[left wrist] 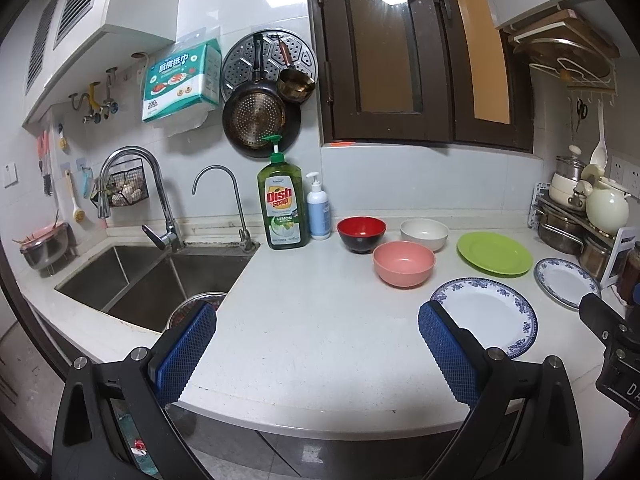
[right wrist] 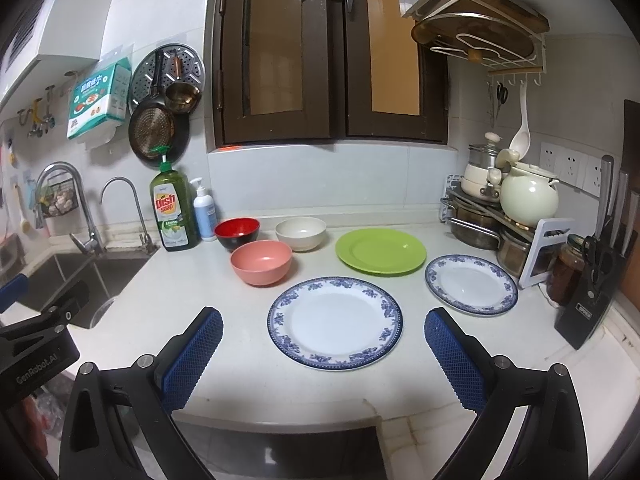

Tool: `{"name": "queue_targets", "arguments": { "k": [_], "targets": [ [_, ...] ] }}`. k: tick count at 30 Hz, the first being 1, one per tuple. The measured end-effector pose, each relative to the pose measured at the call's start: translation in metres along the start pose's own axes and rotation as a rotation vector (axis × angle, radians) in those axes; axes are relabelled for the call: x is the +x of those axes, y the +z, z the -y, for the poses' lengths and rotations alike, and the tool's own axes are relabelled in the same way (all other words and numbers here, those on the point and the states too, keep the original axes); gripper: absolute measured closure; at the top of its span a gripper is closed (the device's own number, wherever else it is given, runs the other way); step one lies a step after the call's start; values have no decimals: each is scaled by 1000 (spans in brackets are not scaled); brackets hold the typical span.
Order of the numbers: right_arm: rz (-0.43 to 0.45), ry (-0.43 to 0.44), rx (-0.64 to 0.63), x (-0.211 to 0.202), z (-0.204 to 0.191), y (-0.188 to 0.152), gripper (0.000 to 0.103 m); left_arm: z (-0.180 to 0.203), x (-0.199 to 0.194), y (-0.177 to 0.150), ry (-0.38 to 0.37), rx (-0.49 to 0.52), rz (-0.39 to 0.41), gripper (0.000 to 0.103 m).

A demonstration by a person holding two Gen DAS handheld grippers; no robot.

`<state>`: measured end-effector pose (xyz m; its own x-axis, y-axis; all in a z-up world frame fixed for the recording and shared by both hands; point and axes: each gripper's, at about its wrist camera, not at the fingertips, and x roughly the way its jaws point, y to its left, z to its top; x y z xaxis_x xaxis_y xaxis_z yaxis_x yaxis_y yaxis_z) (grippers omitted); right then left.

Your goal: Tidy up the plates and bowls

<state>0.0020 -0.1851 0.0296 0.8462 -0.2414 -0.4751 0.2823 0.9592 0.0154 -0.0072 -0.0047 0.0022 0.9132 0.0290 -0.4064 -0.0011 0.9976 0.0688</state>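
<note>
Both tongs are spread wide and hold nothing, hovering over the near edge of the white bench (right wrist: 224,344). Left tongs (left wrist: 316,354) face bare bench with the sink (left wrist: 132,276) off to their left. Right tongs (right wrist: 324,358) frame the large blue-rimmed plate (right wrist: 335,322), which lies flat straight ahead between the blue pads, untouched.

All dishes sit separately on the bench, none stacked:
- small blue-rimmed plate (right wrist: 471,285), right of the large one, apart from it
- green plate (right wrist: 381,251), behind both blue-rimmed plates
- pink bowl (right wrist: 261,262), left of the green plate, upright
- cream bowl (right wrist: 301,233), behind the pink one, just beside it
- red-and-black bowl (right wrist: 237,233), furthest left of the bowls, near the bottles

Around them: dish soap bottle (right wrist: 173,210) and a white pump bottle (right wrist: 205,210) stand just beside the red bowl, toward the sink. Two faucets (left wrist: 160,200) behind the sink. On the right, a pot rack with a pale teapot (right wrist: 529,196) and a knife block (right wrist: 592,296) crowd the small plate's side (the white stand by the rack nearly touches its rim). A jar (right wrist: 566,268) sits between rack and knife block. Pans (left wrist: 260,120) hang on the wall above the soap; a dark-framed window (right wrist: 332,60) is over the bowls.

The path from the right tongs to the large plate is clear.
</note>
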Motion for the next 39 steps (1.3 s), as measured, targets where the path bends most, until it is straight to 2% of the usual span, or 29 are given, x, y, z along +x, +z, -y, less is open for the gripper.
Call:
{"name": "queue_targets", "arguments": {
  "k": [39],
  "targets": [
    [12, -7, 8, -7, 9, -1, 1, 6, -3, 9, -30, 16, -11, 0]
  ]
}}
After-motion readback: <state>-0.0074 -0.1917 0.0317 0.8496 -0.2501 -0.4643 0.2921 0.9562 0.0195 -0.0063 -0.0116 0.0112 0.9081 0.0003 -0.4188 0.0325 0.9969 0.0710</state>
